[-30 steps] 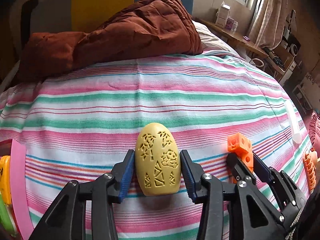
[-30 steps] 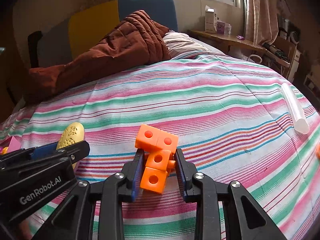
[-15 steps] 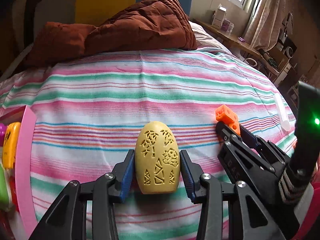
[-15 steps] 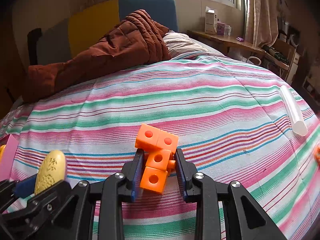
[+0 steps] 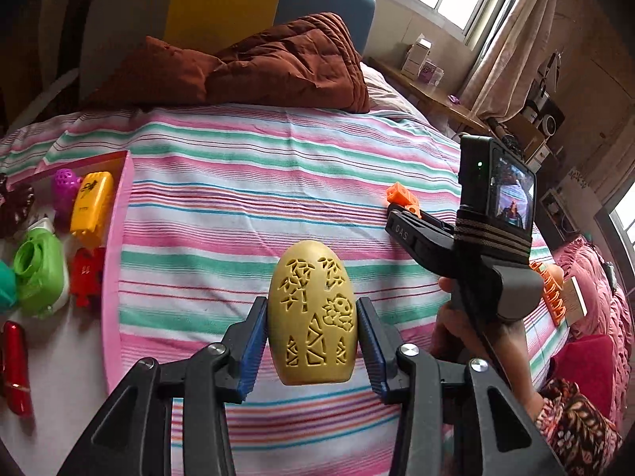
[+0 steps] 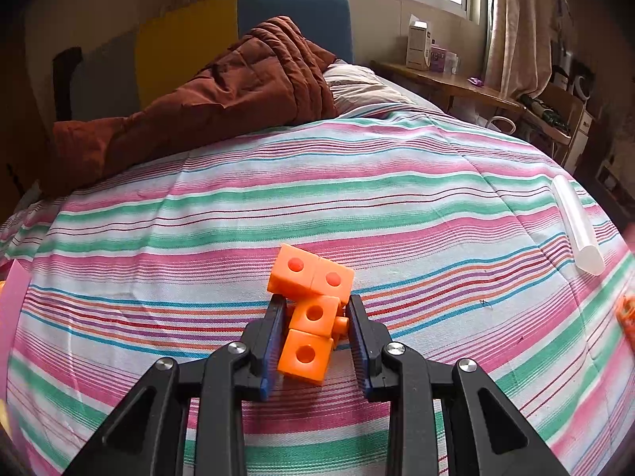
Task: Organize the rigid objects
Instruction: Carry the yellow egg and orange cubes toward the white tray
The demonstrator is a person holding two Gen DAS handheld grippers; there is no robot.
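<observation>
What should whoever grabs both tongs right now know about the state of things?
Left tongs: shut on the yellow egg-shaped toy, above the striped bedspread.
Right tongs: shut on the orange linked cubes.
Done: several toys already sit in the pink tray at left.
Left: place both held pieces in the tray, then probably fetch the clear tube and the orange piece at right.

The left gripper [image 5: 311, 341] has swung left with the egg [image 5: 311, 313]. A pink tray [image 5: 113, 277] of toys now lies to its left, and the right gripper [image 5: 401, 214] sits farther off to its right.
</observation>
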